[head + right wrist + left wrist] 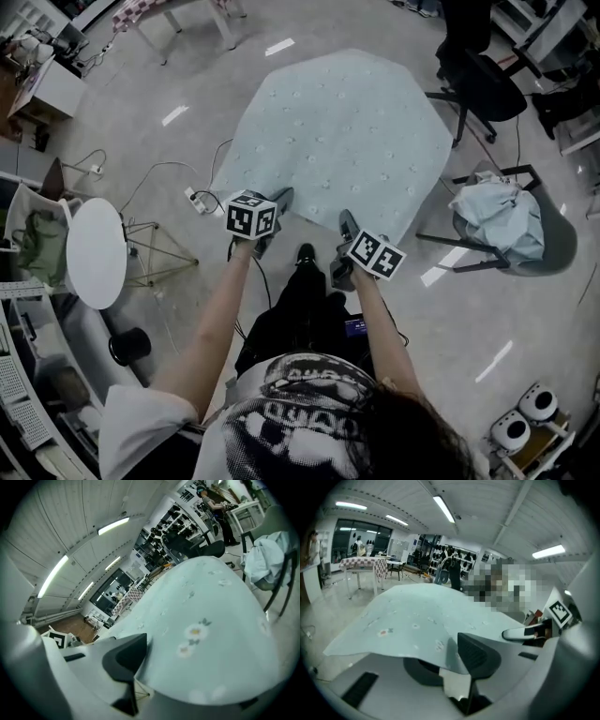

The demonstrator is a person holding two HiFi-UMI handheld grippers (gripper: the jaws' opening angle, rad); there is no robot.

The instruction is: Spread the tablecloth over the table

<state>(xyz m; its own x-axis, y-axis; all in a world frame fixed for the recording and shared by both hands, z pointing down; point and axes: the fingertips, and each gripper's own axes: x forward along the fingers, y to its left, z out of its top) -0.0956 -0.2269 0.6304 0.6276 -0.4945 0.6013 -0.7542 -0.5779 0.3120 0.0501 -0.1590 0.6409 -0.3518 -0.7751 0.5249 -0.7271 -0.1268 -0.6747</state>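
Observation:
A pale blue tablecloth [337, 131] with small flower prints lies spread over the table, which it hides entirely. Its near edge runs to both grippers, held side by side in front of me. In the head view my left gripper [279, 206] pinches the near left part of that edge. My right gripper [345, 231] pinches the near right part. The left gripper view shows the left gripper [451, 660] with its dark pad pressed onto a cloth [412, 616] corner. In the right gripper view the right gripper [139, 670] clamps the hem of the cloth [211, 634].
A chair with a heap of pale fabric [502, 220] stands to the right of the table, and a black office chair [478, 75] stands behind that. A white round side table [96, 251] and a power strip with cables [197, 200] are at the left.

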